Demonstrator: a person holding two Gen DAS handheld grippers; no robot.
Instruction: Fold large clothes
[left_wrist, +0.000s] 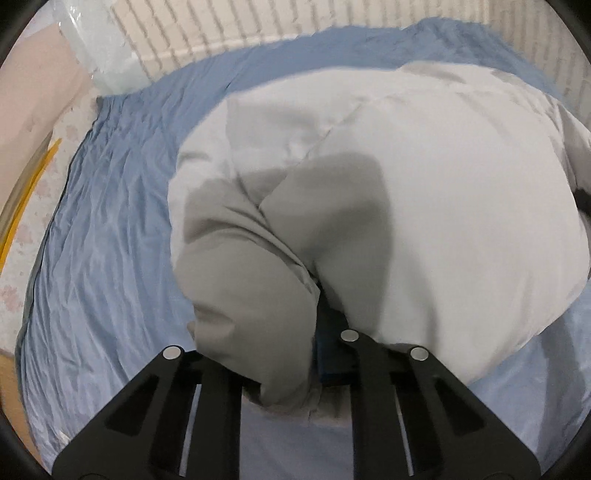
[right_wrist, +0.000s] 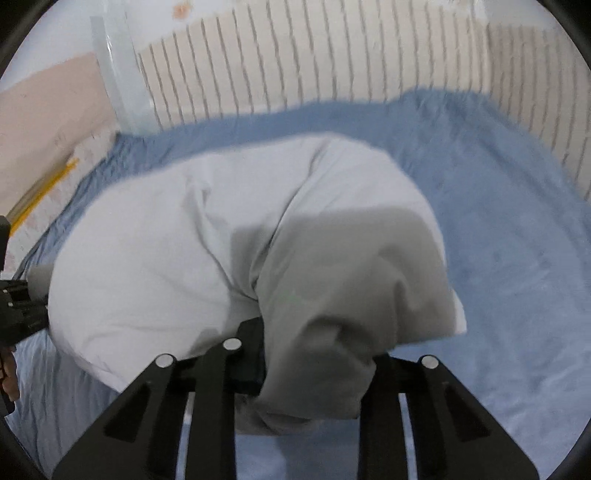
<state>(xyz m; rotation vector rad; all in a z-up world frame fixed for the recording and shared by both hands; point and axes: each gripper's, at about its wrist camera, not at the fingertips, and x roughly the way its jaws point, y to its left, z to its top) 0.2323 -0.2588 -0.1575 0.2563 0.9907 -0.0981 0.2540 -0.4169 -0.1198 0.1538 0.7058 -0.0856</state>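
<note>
Now mid-fold, both hands busy. Left gripper (left_wrist: 295, 354) pinched shut on a bunched edge of the pale grey garment (left_wrist: 424, 177), cloth draped over and between the black fingers, a dark pad just visible behind the fold. Right gripper (right_wrist: 314, 373) likewise clamped on a bunched corner of the same garment (right_wrist: 166, 258), fabric hanging down between its fingers. No earlier picture to compare, so nothing to say of how the grips came about.

Garment lying spread on the blue sheet (left_wrist: 110, 240), bulk stretching away from both grippers toward the slatted wall (right_wrist: 332, 74). Near edge raised at two points, long axis of that lifted edge running roughly side to side between the two hands. Neither hand clearly nearer to the bulk; each at its own corner, left gripper's body showing at the left border of the right wrist view.

Coming move, judged from this: near edge carried forward over the far part, away from the person, both corners kept level to land the fold square. Risk: one bunched corner slipping, leaving a skewed fold.

No containers in view; a clear plastic bag (left_wrist: 99, 48) by the wall, contents not discernible.
</note>
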